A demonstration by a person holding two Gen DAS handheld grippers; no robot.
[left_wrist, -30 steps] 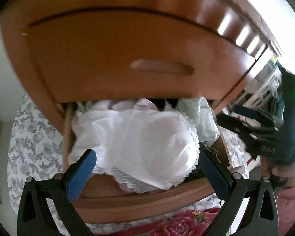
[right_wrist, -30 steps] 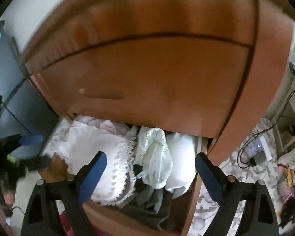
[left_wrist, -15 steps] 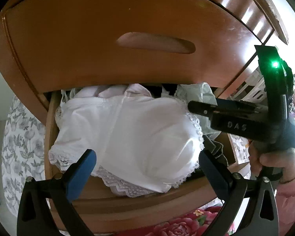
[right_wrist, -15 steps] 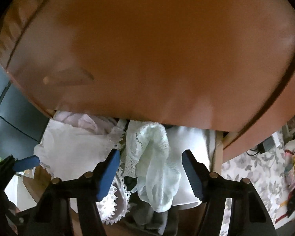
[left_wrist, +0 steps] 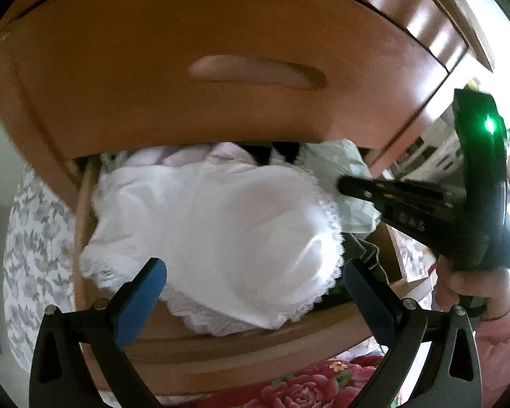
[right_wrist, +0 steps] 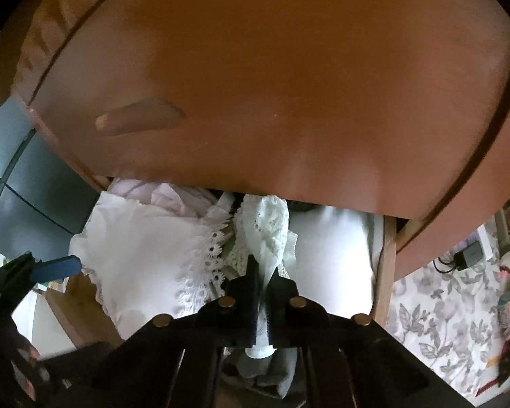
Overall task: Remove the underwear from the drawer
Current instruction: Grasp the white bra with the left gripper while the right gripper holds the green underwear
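The lower wooden drawer stands pulled out and full of clothes. A pale green lace underwear lies bunched at its middle right. My right gripper has its jaws closing on that underwear, and the pads pinch the fabric, which sticks out above and below them. The left wrist view shows the right gripper reaching in from the right, held by a hand. My left gripper hangs open over a white lace-edged garment, touching nothing.
The closed upper drawer front overhangs the back of the open drawer. A dark grey garment lies under the green one. A floral surface with a charger lies to the right. Red flowered fabric shows below the drawer front.
My right gripper has come down into the drawer and gone from wide open to shut on the pale green underwear. The left gripper has barely moved.
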